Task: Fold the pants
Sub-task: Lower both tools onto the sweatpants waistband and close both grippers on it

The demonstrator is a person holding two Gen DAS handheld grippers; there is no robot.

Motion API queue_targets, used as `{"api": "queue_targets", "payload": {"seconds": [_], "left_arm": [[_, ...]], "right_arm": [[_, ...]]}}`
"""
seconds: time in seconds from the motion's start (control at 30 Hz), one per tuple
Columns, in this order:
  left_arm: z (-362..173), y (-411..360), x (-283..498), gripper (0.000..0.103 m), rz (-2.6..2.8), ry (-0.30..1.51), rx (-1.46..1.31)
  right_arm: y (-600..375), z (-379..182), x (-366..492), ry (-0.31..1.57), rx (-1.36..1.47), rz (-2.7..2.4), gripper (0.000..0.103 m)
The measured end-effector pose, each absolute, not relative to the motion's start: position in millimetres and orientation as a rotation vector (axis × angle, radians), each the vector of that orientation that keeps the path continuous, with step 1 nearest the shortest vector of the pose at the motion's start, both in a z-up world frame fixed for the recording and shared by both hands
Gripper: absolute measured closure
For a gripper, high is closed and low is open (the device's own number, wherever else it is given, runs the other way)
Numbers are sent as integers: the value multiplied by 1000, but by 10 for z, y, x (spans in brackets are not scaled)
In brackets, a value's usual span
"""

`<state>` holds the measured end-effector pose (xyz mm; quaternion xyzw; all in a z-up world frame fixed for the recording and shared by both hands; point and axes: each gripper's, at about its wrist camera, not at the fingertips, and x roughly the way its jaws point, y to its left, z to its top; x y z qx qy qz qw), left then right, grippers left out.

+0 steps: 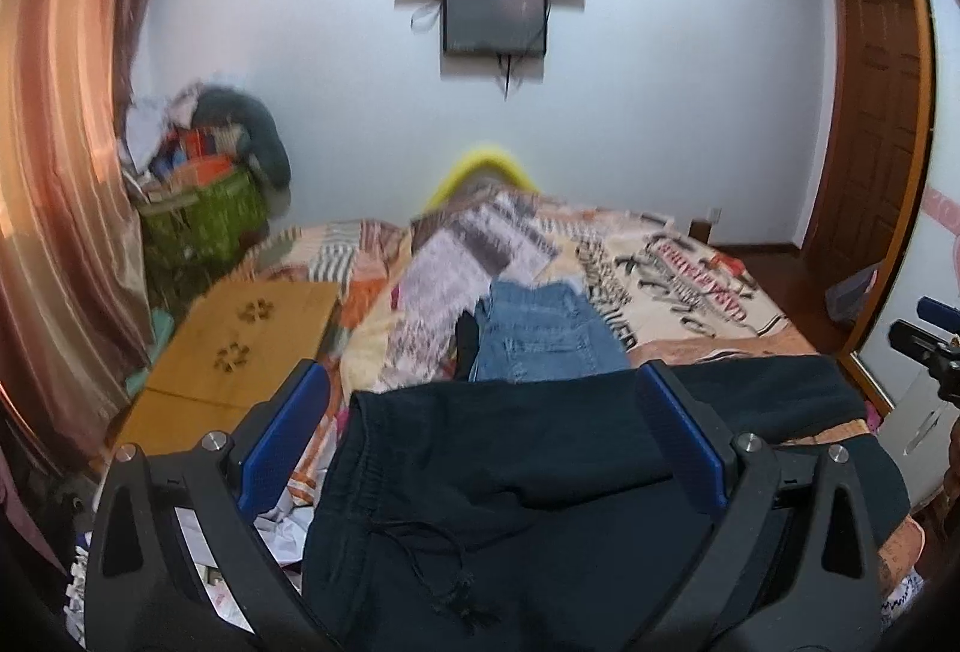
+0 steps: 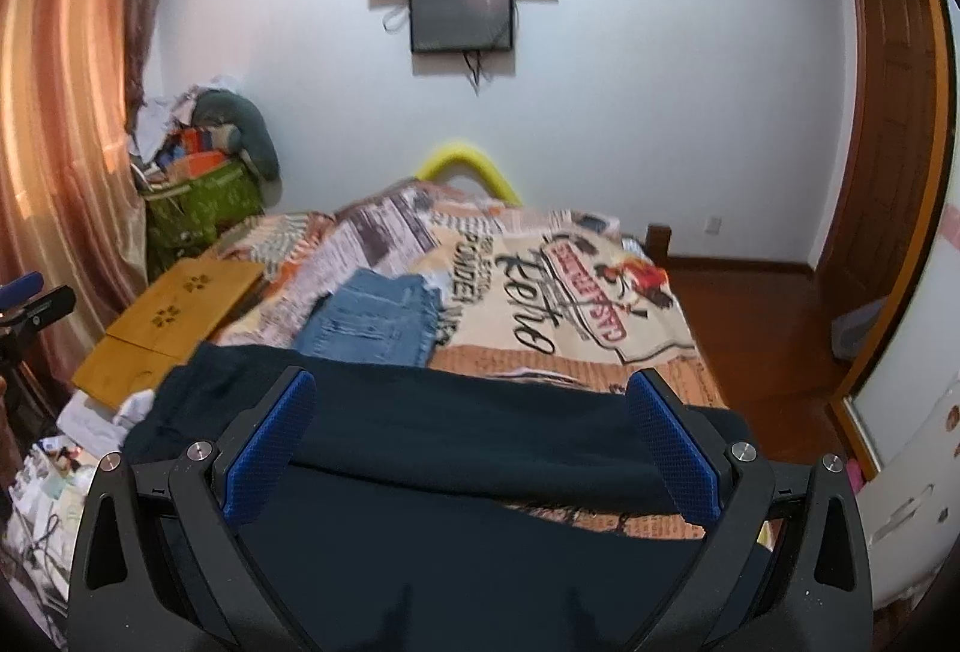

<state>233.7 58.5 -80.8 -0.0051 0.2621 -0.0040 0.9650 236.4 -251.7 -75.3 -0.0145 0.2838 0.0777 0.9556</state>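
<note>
Dark navy pants lie across the near end of the bed, waistband and black drawstring at the left, legs running right. They also show in the right wrist view, with a folded layer on top. My left gripper is open, its blue-padded fingers wide apart over the waist end. My right gripper is open, fingers spread wide over the leg part. Neither holds cloth.
Folded blue jeans lie farther up the printed bedspread; they show in the right view too. A wooden lap table rests at the bed's left edge. A green basket of clutter stands by the curtain. Wooden floor lies to the right.
</note>
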Motion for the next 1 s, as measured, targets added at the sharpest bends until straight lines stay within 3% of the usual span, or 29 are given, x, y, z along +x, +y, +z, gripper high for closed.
{"api": "queue_targets", "payload": {"seconds": [0.4,0.63,0.9,1.0], "left_arm": [[-1613,1184,3680,1,75,750,17],[-2287,1462,4242,21,86,928,-10],[-2850,1671,4585,27,60,1072,-73],[-2970,1739,4690,35,55,1116,-108]], "right_arm": [[-2807,-1311,3221,776,-89,157,1],[-2922,-1694,3643,900,-68,214,11],[-2806,-2133,4064,1033,-162,324,11],[-2788,-2249,4211,1055,-178,334,13]]}}
